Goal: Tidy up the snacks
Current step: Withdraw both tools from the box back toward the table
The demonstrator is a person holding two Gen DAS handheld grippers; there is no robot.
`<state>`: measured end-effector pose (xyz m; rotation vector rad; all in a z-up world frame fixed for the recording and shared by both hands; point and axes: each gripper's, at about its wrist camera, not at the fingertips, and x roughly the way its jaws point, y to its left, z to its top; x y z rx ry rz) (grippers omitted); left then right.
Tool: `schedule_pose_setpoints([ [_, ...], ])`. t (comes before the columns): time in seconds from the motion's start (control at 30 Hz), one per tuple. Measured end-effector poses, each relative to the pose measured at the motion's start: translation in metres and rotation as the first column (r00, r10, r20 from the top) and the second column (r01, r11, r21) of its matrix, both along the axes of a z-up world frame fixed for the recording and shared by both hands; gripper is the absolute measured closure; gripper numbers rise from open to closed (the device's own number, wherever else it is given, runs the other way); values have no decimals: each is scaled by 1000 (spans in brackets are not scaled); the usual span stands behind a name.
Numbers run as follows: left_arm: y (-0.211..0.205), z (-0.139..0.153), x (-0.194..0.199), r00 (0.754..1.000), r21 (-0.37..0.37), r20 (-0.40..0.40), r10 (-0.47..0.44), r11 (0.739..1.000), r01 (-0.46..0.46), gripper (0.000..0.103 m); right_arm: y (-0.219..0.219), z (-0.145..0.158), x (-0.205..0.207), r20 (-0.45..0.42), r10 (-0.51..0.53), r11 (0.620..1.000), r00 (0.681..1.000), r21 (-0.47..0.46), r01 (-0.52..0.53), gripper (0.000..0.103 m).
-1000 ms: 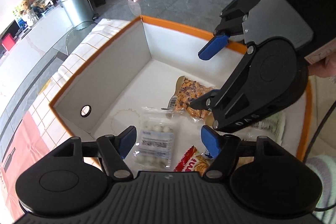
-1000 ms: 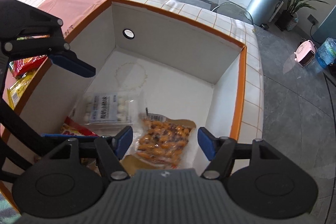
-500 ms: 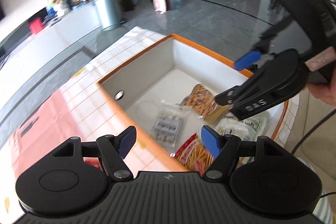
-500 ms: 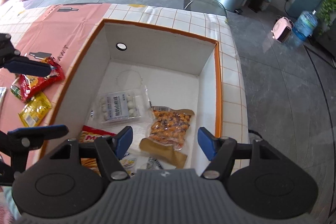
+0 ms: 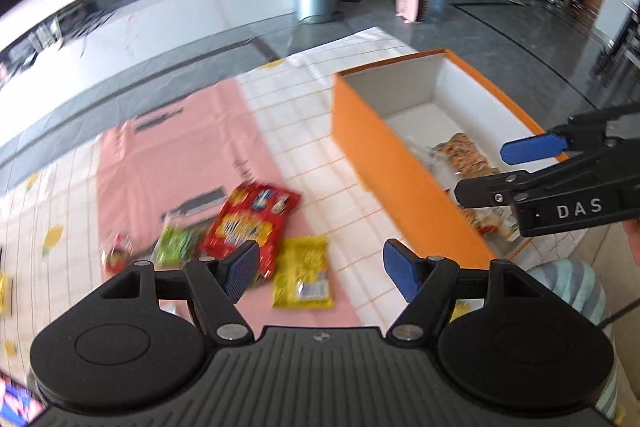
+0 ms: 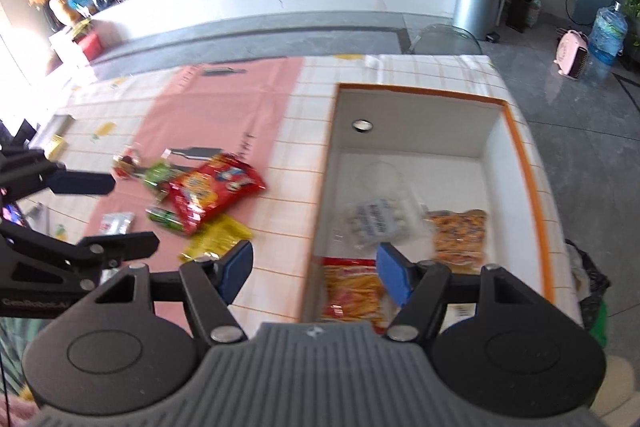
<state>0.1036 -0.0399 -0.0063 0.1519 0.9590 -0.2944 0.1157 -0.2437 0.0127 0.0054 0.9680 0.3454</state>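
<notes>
Right wrist view: right gripper (image 6: 314, 267), jaws apart and empty, hung over the near left wall of the orange box (image 6: 524, 163) on the table (image 6: 280, 131). Box contents: clear pack of white balls (image 6: 378, 219), bag of orange-brown nuts (image 6: 458, 233), red-and-yellow snack bag (image 6: 350, 291). On the table left of the box: large red bag (image 6: 214, 189), yellow packet (image 6: 216, 237) touching it, green packets (image 6: 158, 177). Left wrist view: left gripper (image 5: 320, 269), jaws apart and empty, sat above the yellow packet (image 5: 304, 269).
</notes>
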Motion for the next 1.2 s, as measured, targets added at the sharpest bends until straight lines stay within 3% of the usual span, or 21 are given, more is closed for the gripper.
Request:
schedule_pose_setpoints([
  [0.17,56,-12,-15,985,-36,-61,161,986,-163,20,33,-14,-22,5,-34,995,999,95,34,36],
  [0.33,112,-31,-27,941,-58,-114,319,943,-327,20,64,-40,-42,18,-85,991,996,107,83,36],
  [0.5,145,-52,-32,903,-59,-145,404,908,-415,19,81,-74,-49,-36,-152,977,988,144,155,36],
  [0.77,151,-90,-19,862,-47,-188,471,872,-487,16,102,-108,-41,-60,-218,964,974,141,225,28],
  [0.87,145,-103,-9,848,1,-192,493,865,-502,16,108,-117,-28,-67,-236,961,969,130,244,26],
  [0.93,144,-111,-5,834,31,-193,518,852,-522,16,112,-121,-19,-69,-246,960,967,119,253,25],
  [1.1,147,-131,-1,786,26,-232,573,812,-584,16,125,-140,3,-102,-253,960,962,92,263,25],
  [1.2,146,-138,-1,777,38,-227,588,802,-596,16,137,-151,11,-113,-239,966,964,71,248,25],
])
